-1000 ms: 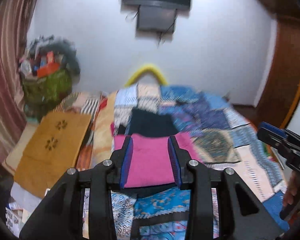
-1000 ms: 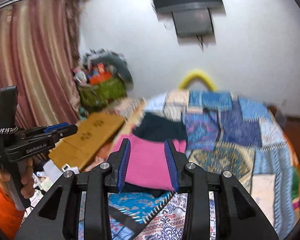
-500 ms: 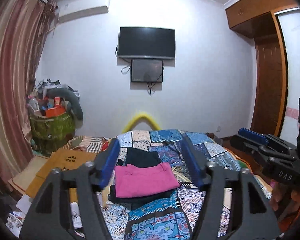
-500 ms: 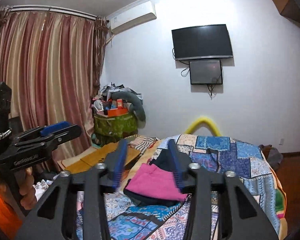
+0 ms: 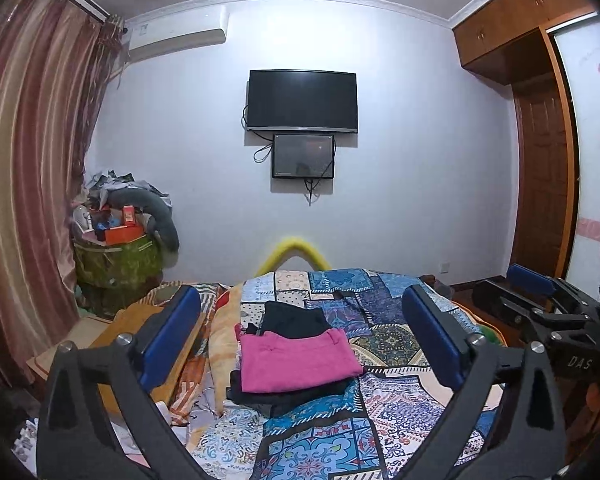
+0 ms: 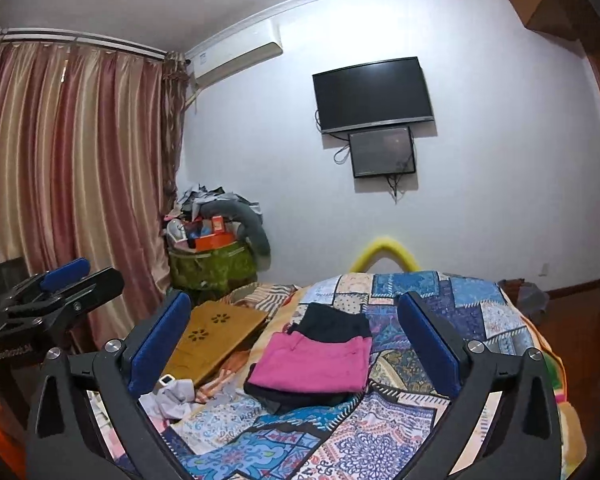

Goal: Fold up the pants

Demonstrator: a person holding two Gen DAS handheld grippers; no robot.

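Folded pink pants (image 5: 296, 360) lie on a folded black garment (image 5: 292, 396) on the patchwork bedspread (image 5: 380, 412); another black folded garment (image 5: 294, 318) lies behind them. The same pile shows in the right wrist view, with the pink pants (image 6: 314, 364) on top. My left gripper (image 5: 300, 338) is open and empty, held back from and above the pile. My right gripper (image 6: 294, 338) is open and empty too, likewise away from the pile. The right gripper also shows at the right edge of the left view (image 5: 540, 300), the left gripper at the left edge of the right view (image 6: 60, 284).
A wooden lap desk (image 6: 216, 336) lies left of the bed with loose cloth around it. A green basket (image 6: 212, 268) piled with clutter stands by the striped curtain (image 6: 72, 184). A TV (image 5: 302, 100) hangs on the far wall. A wooden wardrobe (image 5: 540, 184) stands right.
Both grippers have pulled back and up from the pink pants and opened wide. The pile now looks smaller and farther off, and more of the room shows.
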